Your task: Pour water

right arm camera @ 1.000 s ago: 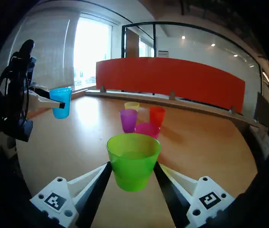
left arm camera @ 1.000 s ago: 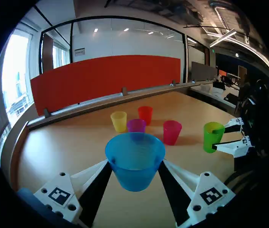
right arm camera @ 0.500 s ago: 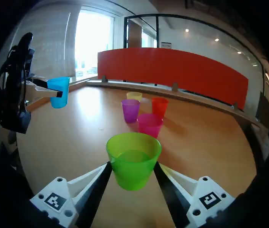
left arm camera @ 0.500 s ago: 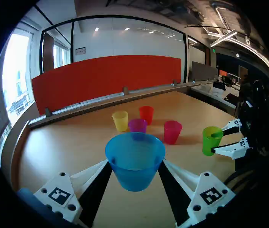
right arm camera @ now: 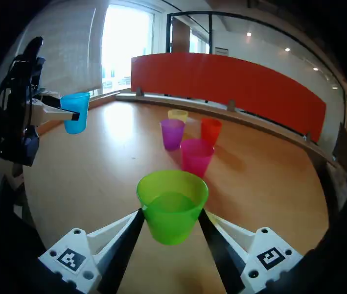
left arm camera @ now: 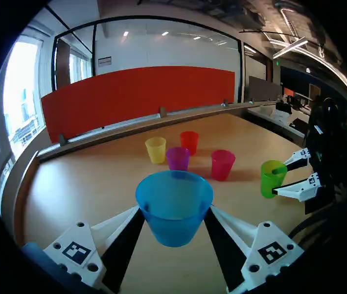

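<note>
Change from a second ago: both grips are unaltered. In the right gripper view, more of the pink plastic cup (right arm camera: pixel 196 156) is exposed above the held cup's rim.

Left gripper (left arm camera: pixel 174 211): pinched on a translucent blue plastic cup (left arm camera: pixel 174 203), held upright over the wooden table (left arm camera: pixel 85 186).

Right gripper (right arm camera: pixel 172 215): pinched on a translucent green plastic cup (right arm camera: pixel 172 208), held upright. Water is seen inside it in the right gripper view.

Standing on the table, grouped close together: yellow plastic cup (left arm camera: pixel 155 149), red plastic cup (left arm camera: pixel 189 142), purple plastic cup (left arm camera: pixel 178 158) and the pink one.

Behind the table: long red partition panel (left arm camera: pixel 139 95).

Each gripper is seen side-on in the other's view.
</note>
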The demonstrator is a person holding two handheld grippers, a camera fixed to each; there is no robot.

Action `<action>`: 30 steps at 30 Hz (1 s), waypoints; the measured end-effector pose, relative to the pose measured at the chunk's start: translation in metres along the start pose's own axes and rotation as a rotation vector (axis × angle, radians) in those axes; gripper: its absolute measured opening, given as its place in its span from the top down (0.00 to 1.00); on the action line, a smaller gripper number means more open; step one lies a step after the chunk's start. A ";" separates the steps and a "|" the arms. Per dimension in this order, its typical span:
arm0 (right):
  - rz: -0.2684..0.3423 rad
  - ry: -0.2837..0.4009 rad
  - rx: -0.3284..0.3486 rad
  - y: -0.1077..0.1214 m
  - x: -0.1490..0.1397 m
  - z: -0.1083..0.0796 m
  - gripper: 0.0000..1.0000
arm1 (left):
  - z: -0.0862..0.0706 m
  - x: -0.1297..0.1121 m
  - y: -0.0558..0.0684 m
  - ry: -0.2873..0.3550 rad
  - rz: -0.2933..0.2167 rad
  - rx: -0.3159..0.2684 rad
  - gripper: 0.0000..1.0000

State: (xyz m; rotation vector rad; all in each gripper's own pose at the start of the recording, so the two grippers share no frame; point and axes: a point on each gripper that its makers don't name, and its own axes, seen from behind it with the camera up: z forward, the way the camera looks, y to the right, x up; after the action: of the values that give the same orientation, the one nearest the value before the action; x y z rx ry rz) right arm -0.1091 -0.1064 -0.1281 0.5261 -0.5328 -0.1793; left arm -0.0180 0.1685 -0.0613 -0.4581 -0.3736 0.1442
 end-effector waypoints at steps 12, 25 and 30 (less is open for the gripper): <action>-0.032 -0.052 0.028 0.005 -0.013 0.011 0.16 | 0.007 -0.006 0.000 -0.012 0.002 -0.010 0.19; -0.070 -0.098 0.054 0.010 -0.021 0.017 0.16 | 0.018 -0.012 -0.003 -0.020 -0.014 -0.015 0.19; -0.085 -0.111 0.064 0.011 -0.022 0.020 0.16 | 0.020 -0.013 -0.003 -0.023 -0.016 -0.016 0.19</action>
State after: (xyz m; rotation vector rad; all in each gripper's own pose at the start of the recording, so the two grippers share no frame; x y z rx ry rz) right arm -0.1382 -0.0993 -0.1173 0.6043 -0.6264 -0.2742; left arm -0.0375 0.1710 -0.0468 -0.4699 -0.4014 0.1311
